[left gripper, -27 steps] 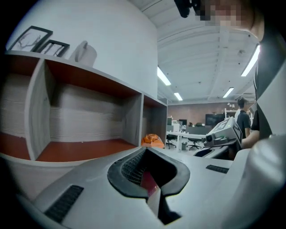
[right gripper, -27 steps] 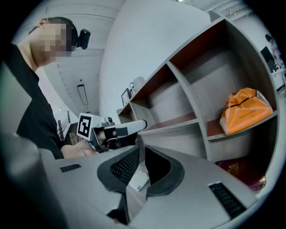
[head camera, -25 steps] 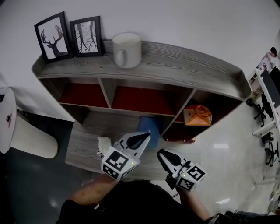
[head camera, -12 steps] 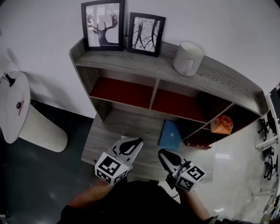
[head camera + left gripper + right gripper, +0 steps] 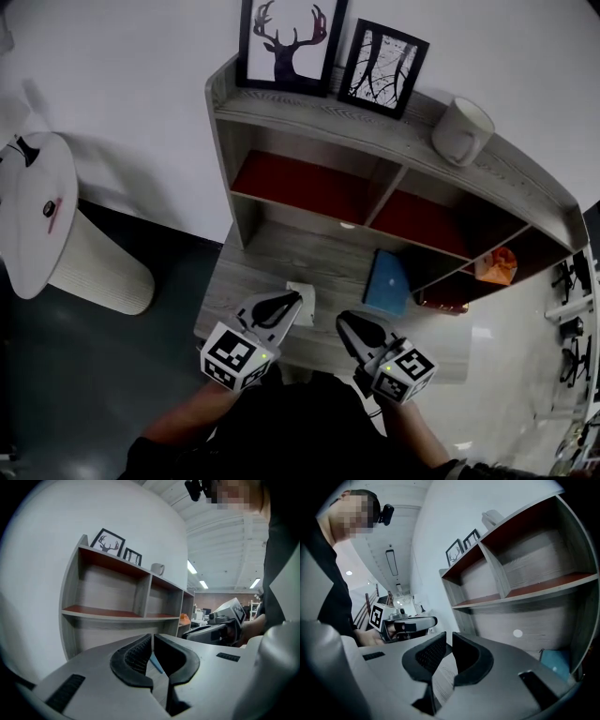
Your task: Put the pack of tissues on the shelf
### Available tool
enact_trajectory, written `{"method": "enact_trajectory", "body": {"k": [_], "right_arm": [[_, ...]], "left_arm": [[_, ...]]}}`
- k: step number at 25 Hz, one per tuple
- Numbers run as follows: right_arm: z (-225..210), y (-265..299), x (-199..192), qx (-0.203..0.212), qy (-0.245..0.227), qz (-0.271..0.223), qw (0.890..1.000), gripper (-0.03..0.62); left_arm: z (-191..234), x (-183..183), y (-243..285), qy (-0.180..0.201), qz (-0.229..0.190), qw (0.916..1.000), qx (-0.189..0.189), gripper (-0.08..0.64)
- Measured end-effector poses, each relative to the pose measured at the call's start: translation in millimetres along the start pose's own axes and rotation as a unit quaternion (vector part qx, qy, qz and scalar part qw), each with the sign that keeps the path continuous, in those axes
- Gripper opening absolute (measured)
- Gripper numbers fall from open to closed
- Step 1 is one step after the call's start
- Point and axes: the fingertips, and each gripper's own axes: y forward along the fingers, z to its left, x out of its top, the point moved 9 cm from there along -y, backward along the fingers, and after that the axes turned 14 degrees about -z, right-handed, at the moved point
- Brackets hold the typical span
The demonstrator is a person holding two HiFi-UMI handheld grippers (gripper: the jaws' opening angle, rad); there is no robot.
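The white pack of tissues (image 5: 302, 304) lies on the grey wooden desk top (image 5: 272, 258) under the shelf unit (image 5: 394, 141). My left gripper (image 5: 292, 299) hovers near the desk's front edge with its tip right beside the pack, jaws shut and empty. The pack itself does not show in the left gripper view, where the left gripper (image 5: 152, 640) points at the shelves. My right gripper (image 5: 343, 324) hangs a little to the right, also shut on nothing. In its own view the right gripper (image 5: 449, 638) faces the shelf compartments.
A blue book (image 5: 387, 281) lies on the desk under the middle compartment, and an orange bag (image 5: 495, 265) sits in the right one. Two framed pictures (image 5: 286, 42) and a white mug (image 5: 462, 131) stand on top. A round white table (image 5: 33, 220) stands to the left.
The head view has swung, so the shelf unit now sits further right and closer. The tissue pack, hidden half a second ago, shows beside the left gripper's tip. Both jaws stay shut.
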Motion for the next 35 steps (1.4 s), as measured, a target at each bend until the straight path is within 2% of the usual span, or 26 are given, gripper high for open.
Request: {"method": "enact_trajectory", "body": {"k": [4, 9, 11, 15, 19, 24, 29, 35], "right_arm": [[-3, 6, -12, 0.015, -0.018, 0.017, 1.0, 0.023], [-13, 20, -27, 0.027, -0.013, 0.042, 0.999, 0.023], [-11, 25, -34, 0.036, -0.027, 0.051, 0.998, 0.025], [-19, 36, -59, 0.037, -0.037, 0.08, 0.995, 0.029], [-32, 48, -89, 0.037, -0.043, 0.106, 0.993, 0.107], [-49, 60, -136, 0.021, -0.049, 0.131, 0.99, 0.158], [-59, 61, -173, 0.006, -0.059, 0.145, 0.988, 0.167], [-69, 64, -211, -0.003, -0.095, 0.169, 0.981, 0.184]], "left_arm": [[4, -12, -4, -0.015, 0.005, 0.9998, 0.011, 0.015], [15, -35, -1, -0.033, 0.018, 0.9991, 0.023, 0.017], [21, -45, -5, -0.041, 0.022, 0.9985, 0.03, 0.017], [37, -67, -6, -0.043, 0.028, 0.9978, 0.041, 0.017], [48, -96, -8, -0.053, 0.04, 0.9968, 0.046, 0.018], [57, -128, -9, -0.065, 0.052, 0.9955, 0.047, 0.042], [58, -152, -12, -0.071, 0.063, 0.9945, 0.044, 0.072], [62, -172, -14, -0.085, 0.073, 0.9926, 0.047, 0.087]]}}
